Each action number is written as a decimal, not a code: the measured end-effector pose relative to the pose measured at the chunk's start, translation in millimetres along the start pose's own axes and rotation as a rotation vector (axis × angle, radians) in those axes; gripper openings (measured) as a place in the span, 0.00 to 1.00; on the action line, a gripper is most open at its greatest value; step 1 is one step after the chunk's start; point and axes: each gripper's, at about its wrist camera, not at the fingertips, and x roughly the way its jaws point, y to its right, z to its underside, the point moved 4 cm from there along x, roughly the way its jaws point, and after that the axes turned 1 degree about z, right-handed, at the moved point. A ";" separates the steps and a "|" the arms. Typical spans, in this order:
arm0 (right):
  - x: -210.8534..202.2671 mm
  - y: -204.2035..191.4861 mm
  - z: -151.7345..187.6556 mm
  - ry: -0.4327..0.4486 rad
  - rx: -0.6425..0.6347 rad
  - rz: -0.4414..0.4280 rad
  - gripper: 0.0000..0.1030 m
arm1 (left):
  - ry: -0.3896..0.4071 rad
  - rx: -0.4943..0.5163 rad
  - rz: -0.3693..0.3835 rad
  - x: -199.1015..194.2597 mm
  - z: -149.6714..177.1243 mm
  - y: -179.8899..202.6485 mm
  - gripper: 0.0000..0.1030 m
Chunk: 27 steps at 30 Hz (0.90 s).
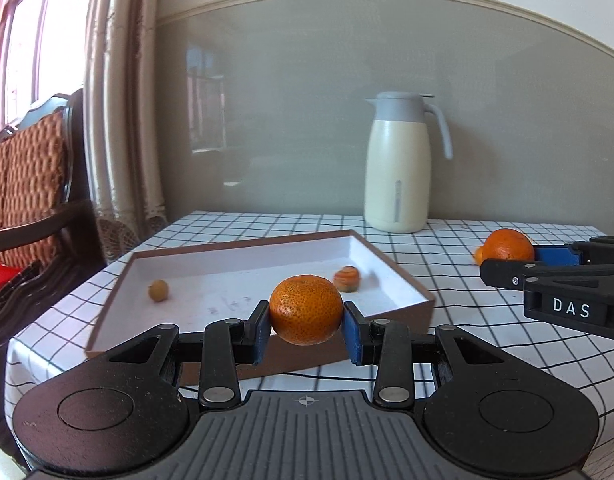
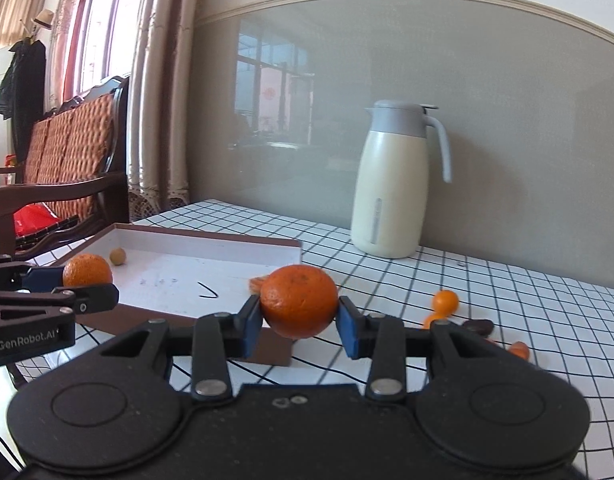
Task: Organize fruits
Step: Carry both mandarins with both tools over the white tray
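My left gripper (image 1: 306, 322) is shut on an orange mandarin (image 1: 306, 309), held above the near edge of a shallow white tray with brown walls (image 1: 391, 268). In the tray lie a small tan fruit (image 1: 158, 290) and a striped orange piece (image 1: 347, 279). My right gripper (image 2: 300, 316) is shut on a second mandarin (image 2: 299, 301), held over the tray's (image 2: 263, 245) right near corner. Each gripper shows in the other's view: the right one (image 1: 507, 256) at the far right, the left one (image 2: 87, 276) at the far left. Loose small orange fruits (image 2: 445, 301) lie on the checked cloth to the right.
A cream thermos jug with a grey lid (image 1: 399, 164) stands at the back of the checked tablecloth (image 1: 467, 320) against the grey wall. A wooden bench with woven cushions (image 2: 67, 160) and curtains are off the table's left. A dark small item (image 2: 479, 326) lies among the loose fruits.
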 end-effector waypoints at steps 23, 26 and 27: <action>38.4 -59.4 -26.8 0.020 -0.058 -0.099 0.30 | 0.012 -0.058 -0.148 15.2 -6.4 -95.5 0.37; 47.3 -57.9 -32.7 0.025 -0.059 -0.093 0.30 | 0.015 -0.059 -0.157 22.5 -10.2 -101.8 0.37; 51.0 -56.9 -34.2 0.025 -0.058 -0.091 0.30 | 0.012 -0.062 -0.159 25.6 -11.2 -104.9 0.37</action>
